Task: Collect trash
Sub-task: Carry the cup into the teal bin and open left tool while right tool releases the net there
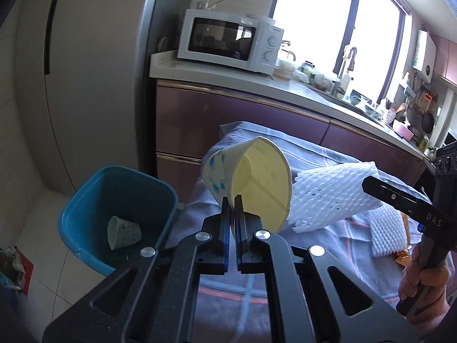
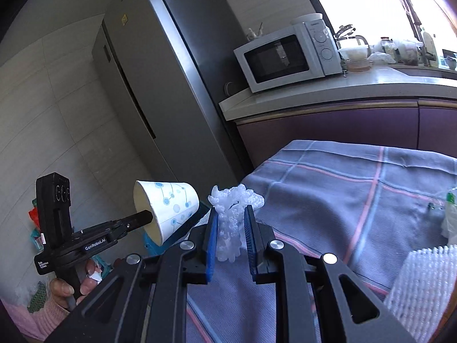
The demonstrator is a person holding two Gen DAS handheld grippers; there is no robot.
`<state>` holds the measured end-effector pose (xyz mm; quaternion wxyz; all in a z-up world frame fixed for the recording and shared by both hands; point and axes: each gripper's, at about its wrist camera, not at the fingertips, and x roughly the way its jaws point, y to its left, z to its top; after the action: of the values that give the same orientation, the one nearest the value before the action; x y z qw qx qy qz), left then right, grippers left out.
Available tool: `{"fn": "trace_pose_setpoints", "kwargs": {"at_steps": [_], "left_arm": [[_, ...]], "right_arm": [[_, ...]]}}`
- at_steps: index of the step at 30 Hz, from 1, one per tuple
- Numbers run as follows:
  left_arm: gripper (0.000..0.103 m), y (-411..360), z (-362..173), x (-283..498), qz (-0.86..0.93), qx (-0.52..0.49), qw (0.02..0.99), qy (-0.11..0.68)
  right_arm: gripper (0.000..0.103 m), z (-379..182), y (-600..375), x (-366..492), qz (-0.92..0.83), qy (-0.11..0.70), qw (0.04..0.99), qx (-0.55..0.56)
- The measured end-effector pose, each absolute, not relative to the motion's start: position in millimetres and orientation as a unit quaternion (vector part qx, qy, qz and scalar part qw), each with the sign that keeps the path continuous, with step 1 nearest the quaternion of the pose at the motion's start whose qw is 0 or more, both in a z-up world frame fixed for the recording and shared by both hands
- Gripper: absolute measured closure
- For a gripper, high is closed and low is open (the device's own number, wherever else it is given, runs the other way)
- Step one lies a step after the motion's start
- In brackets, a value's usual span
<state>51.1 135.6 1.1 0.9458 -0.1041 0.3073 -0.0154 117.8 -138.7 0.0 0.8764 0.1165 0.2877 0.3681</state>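
My left gripper (image 1: 233,203) is shut on the rim of a white paper cup with blue dots (image 1: 251,180) and holds it tilted above the table edge, right of a blue trash bin (image 1: 91,200). The bin holds another paper cup (image 1: 123,232). My right gripper (image 2: 230,217) is shut on a white foam fruit net (image 2: 232,223) above the table. In the left wrist view the net (image 1: 334,194) sits right of the cup. In the right wrist view the cup (image 2: 168,208) and left gripper (image 2: 147,217) are at the left.
A table with a grey plaid cloth (image 2: 342,188) carries another foam net (image 1: 387,231) and a plastic wrapper (image 2: 450,217). A fridge (image 2: 160,85), a microwave (image 1: 228,43) on a counter and purple cabinets (image 1: 228,114) stand behind. Bags of trash (image 1: 11,268) lie on the floor.
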Motion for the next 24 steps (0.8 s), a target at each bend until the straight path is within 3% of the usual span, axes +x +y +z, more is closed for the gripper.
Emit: {"fn": "trace_pose_setpoints", "kwargs": {"at_steps": [11, 24], "left_arm": [[0.099, 226.7, -11.8, 31.4, 0.081, -0.132, 0.939, 0.307], [0.099, 265.6, -47.9, 52.0, 0.130, -0.136, 0.919, 0.346]], "right_arm": [[0.086, -4.0, -57.3, 134.0, 0.426, 0.305, 0.848, 0.080], [0.084, -18.2, 19.9, 155.6, 0.454, 0.345, 0.821, 0.031]]}}
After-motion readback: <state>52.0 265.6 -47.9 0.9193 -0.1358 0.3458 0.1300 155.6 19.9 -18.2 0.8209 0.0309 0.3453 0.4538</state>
